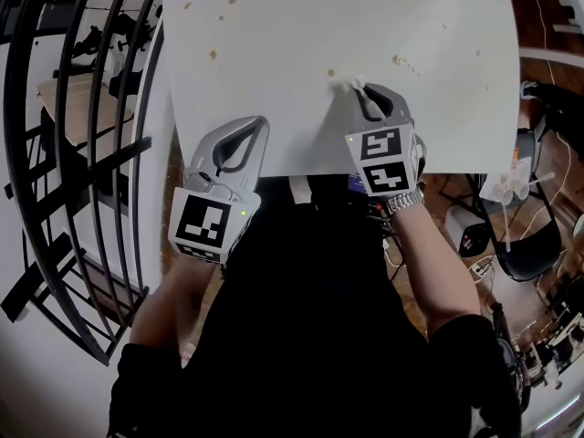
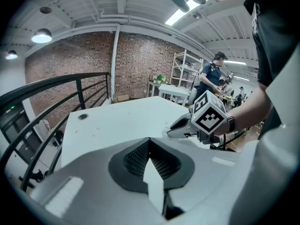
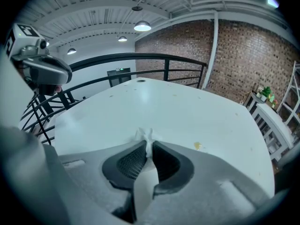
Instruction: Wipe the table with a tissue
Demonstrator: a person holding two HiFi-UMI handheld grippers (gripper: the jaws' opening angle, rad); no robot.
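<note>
Hard to see much of the tissue (image 3: 145, 136): only a crumpled white tuft, pinched tight between the fingers of the right gripper (image 1: 358, 88) and set on the worktop (image 1: 301, 35), a little in from its near edge. Far edge of the worktop cut off in the head view. Plenty of bare worktop ahead and to both sides, dotted with brownish crumbs (image 1: 213, 55). Black railing (image 1: 91, 144) close along the worktop's left side. Left gripper (image 1: 258, 121) over the worktop's near left corner, fingers pressed together on nothing. Right forearm angled in across the near edge, metal watch (image 1: 403, 201) at the wrist.
</note>
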